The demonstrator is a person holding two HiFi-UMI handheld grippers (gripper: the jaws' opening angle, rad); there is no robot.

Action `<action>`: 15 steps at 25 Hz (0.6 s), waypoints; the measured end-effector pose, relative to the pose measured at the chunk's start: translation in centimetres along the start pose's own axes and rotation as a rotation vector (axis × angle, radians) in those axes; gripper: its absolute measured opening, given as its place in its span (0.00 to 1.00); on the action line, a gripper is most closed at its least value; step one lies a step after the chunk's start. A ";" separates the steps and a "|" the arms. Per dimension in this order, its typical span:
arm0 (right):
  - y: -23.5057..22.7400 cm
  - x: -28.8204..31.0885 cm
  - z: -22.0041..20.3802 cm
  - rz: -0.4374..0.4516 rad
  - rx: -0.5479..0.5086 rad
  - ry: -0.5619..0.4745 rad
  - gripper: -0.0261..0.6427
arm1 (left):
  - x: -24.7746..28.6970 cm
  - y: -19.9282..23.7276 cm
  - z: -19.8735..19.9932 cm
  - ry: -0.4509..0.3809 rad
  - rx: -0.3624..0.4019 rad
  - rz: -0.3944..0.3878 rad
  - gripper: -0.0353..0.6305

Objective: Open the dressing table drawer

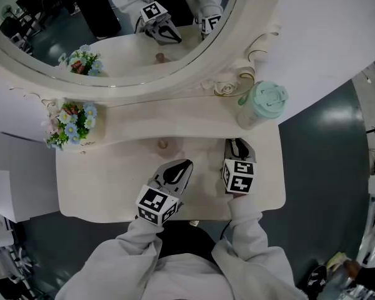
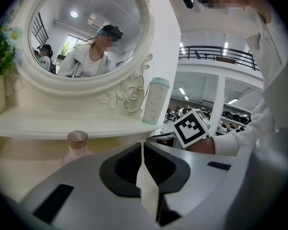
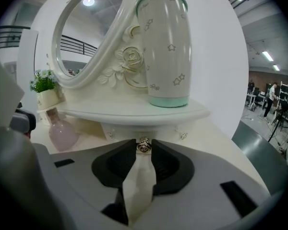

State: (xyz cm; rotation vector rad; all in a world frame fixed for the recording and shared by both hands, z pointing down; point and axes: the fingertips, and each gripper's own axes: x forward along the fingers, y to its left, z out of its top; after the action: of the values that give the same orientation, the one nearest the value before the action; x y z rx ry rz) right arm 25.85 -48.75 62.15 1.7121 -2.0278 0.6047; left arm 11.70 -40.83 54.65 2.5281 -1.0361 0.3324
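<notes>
Right claw (image 3: 144,148) pinched on knob (image 3: 143,144) of drawer (image 3: 129,130), under shelf (image 3: 134,114) below cup (image 3: 165,51). Left claw (image 2: 142,145) pressed together, empty. Drawer seen shut; pull judged left.

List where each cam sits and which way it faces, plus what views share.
Head view: on the person's head, facing steeply down at the dressing table and mirror; shows both sleeves, left gripper, right gripper.
Left gripper view: on the left gripper, facing along its closed jaws toward the mirror; shows the right gripper's marker cube and a sleeve.
Right gripper view: on the right gripper, facing the drawer knob clamped in its jaws; only those jaws show clearly.
Shared: all three see the mint tumbler and small bottle.
</notes>
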 end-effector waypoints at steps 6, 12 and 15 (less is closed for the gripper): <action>0.0 -0.1 -0.1 -0.002 0.000 0.002 0.21 | -0.7 0.4 0.0 -0.005 -0.005 0.017 0.10; 0.2 -0.5 -0.4 0.003 0.015 0.004 0.21 | -1.4 1.0 0.1 -0.015 -0.002 0.033 0.10; 0.3 -1.0 -0.7 0.003 0.014 0.008 0.21 | -1.8 1.1 0.1 -0.017 -0.004 0.038 0.10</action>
State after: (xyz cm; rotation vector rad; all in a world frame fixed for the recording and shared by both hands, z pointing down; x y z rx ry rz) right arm 25.72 -47.49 62.15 1.7118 -2.0262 0.6271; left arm 9.67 -40.48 54.17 2.5149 -1.0913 0.3200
